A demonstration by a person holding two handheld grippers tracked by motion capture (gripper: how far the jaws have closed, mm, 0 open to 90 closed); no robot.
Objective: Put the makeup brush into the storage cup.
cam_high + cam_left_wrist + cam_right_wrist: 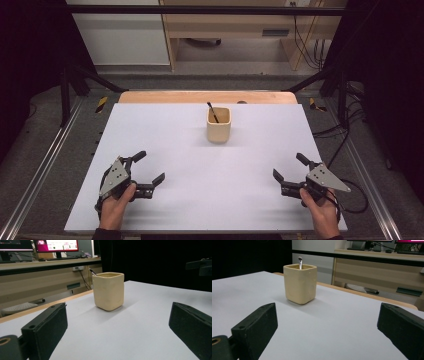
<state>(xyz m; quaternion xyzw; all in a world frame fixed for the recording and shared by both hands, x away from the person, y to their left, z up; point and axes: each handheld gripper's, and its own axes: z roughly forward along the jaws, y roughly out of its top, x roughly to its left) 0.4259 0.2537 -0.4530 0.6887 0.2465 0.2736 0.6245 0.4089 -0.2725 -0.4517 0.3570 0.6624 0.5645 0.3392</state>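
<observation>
Now my left claw (149, 168) and my right claw (289, 167) sit wide open, holding nothing, near me; the yellow cup (219, 124) with a stick (212, 111) inside stands far off between them

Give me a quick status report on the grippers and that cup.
Left gripper open, right gripper open, both empty. Cup upright mid-table, utensil inside. Path unobstructed.

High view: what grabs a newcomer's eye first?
A cream square cup stands alone toward the far middle of the white table, with a thin dark-handled tool leaning inside it. Near the front edge, the left hand-held gripper and right hand-held gripper rest apart, jaws open, both empty.
</observation>
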